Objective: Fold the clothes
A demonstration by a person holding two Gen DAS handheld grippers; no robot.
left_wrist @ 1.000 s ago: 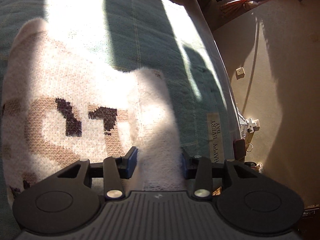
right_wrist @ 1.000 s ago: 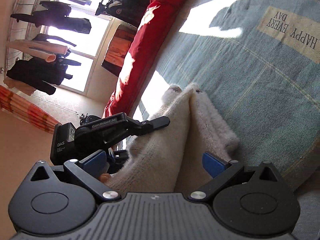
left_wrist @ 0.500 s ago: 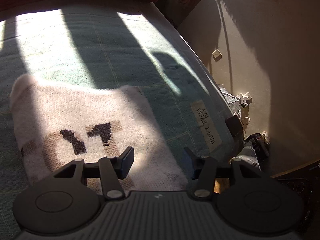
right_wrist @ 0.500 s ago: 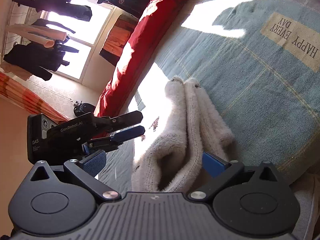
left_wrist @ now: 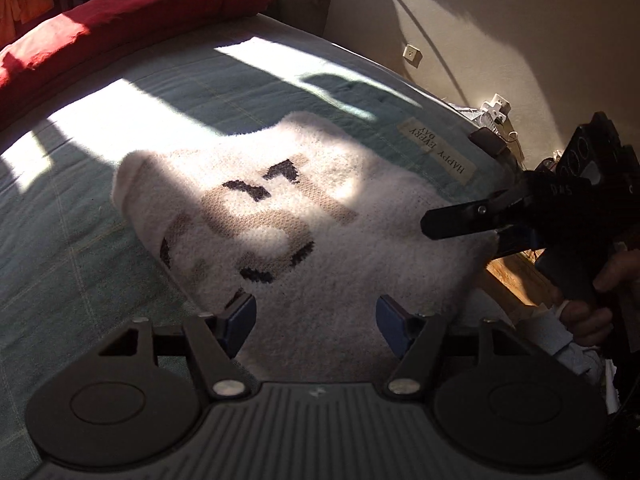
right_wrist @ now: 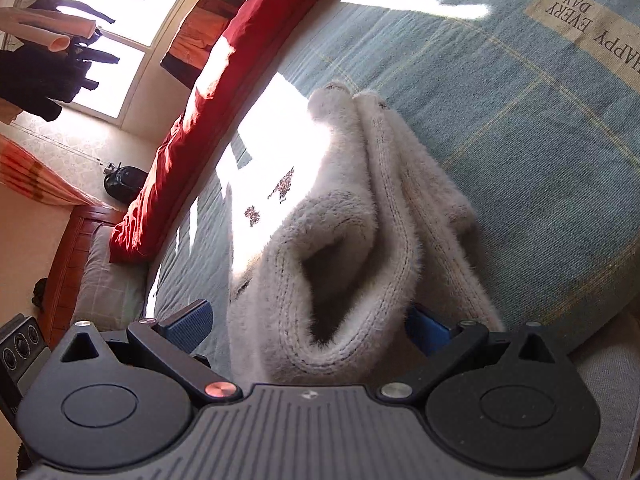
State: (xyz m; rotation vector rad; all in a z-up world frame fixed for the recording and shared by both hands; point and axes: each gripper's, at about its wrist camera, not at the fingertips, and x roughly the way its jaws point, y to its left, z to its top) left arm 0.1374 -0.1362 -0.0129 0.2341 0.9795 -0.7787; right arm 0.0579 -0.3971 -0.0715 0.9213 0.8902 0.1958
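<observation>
Centrally on the teal bedspread (left_wrist: 88,240), the folded white knit sweater (left_wrist: 320,248) is laid flat. Above its near edge, the left gripper (left_wrist: 316,322) is opening, pads clear; the right gripper (right_wrist: 308,320) is spread around the sweater's folded end, untouching.

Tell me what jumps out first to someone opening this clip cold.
A fluffy white sweater with a brown knitted pattern, folded into a thick bundle, lies sunlit in the middle of a blue-green bedspread. A red quilt runs along the bed's far edge. The left hand-held gripper hovers over the sweater's near edge, jaws opening, gripping nothing.
</observation>
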